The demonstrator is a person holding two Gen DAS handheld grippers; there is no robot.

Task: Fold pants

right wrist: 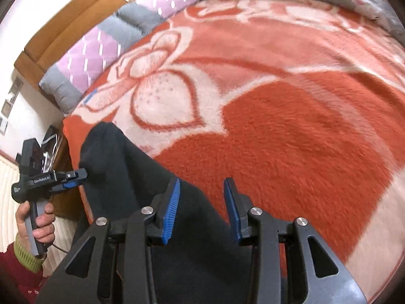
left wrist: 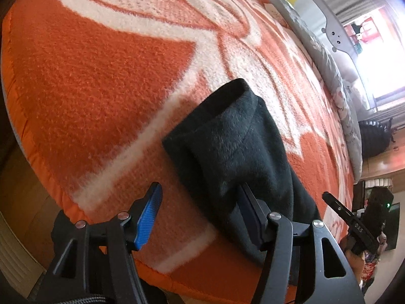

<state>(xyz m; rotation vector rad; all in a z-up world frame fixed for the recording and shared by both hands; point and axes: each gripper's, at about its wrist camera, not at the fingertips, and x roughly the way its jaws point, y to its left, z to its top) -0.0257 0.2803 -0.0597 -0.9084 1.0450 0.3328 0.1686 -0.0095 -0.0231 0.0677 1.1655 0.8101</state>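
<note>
While both tools stand clear, the black fleece pants (left wrist: pixel 235 147) lie folded near the 6 o'clock edge of the orange floral blanket (left wrist: pixel 101 88). Left gripper (left wrist: pixel 200 215): jaws apart, holding nothing. Right gripper (right wrist: pixel 202 210): jaws apart above the cloth, apparently released for re-gripping.

Your pants (left wrist: pixel 235 149) are plain black with a fuzzy nap, on a blanket (left wrist: pixel 101 81) that's orange-red with a big cream floral and bow pattern. Both your grippers, left gripper (left wrist: pixel 200 215) and right gripper (right wrist: pixel 202 210), are black with blue ribbed pads (right wrist: pixel 173 210). At the far edge you've got a pillow (right wrist: pixel 88 58) in pink and grey blocks with white dashes, against a tan-brown headboard (right wrist: pixel 68 22).
</note>
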